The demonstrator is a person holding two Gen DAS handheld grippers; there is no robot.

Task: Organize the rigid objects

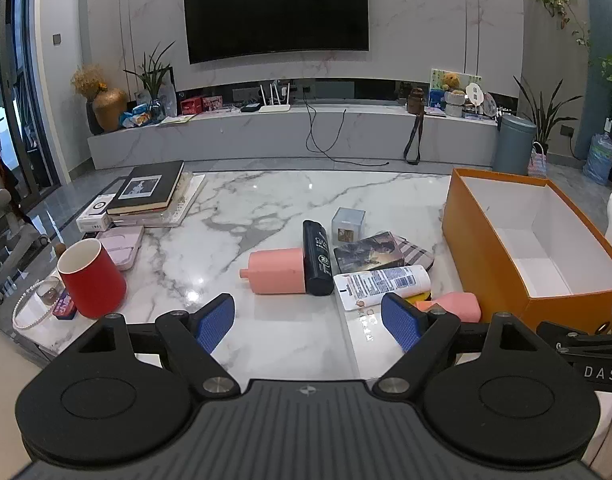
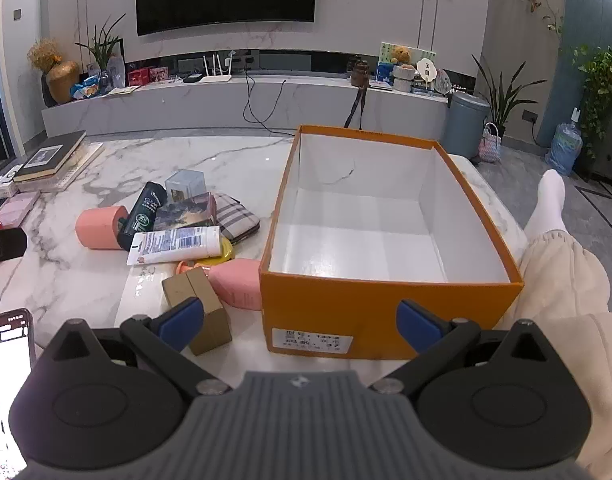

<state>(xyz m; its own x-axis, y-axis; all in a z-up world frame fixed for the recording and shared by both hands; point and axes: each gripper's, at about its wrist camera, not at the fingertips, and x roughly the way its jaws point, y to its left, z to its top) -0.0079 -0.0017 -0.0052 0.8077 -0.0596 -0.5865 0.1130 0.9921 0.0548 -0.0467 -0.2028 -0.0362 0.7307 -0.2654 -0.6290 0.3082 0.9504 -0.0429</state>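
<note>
An open orange box (image 1: pixel 490 256) with a white, empty inside stands on the marble table at the right; it fills the middle of the right wrist view (image 2: pixel 386 304). Left of it lies a pile: a pink bottle (image 1: pixel 275 271), a black bottle (image 1: pixel 317 258), a white tube (image 1: pixel 382 283), a small clear cube box (image 1: pixel 348 226), a picture card (image 1: pixel 366 252), a plaid wallet (image 2: pixel 235 216), a second pink bottle (image 2: pixel 237 280) and a tan carton (image 2: pixel 201 304). My left gripper (image 1: pixel 308 322) is open and empty, just before the pile. My right gripper (image 2: pixel 301 326) is open and empty, before the box's near wall.
A red cup (image 1: pixel 91 278) stands at the table's left front, with a pink case (image 1: pixel 121 246) and stacked books (image 1: pixel 149 190) behind it. A phone (image 2: pixel 5 384) shows at the lower left of the right wrist view. A person's leg (image 2: pixel 554 240) lies right of the box.
</note>
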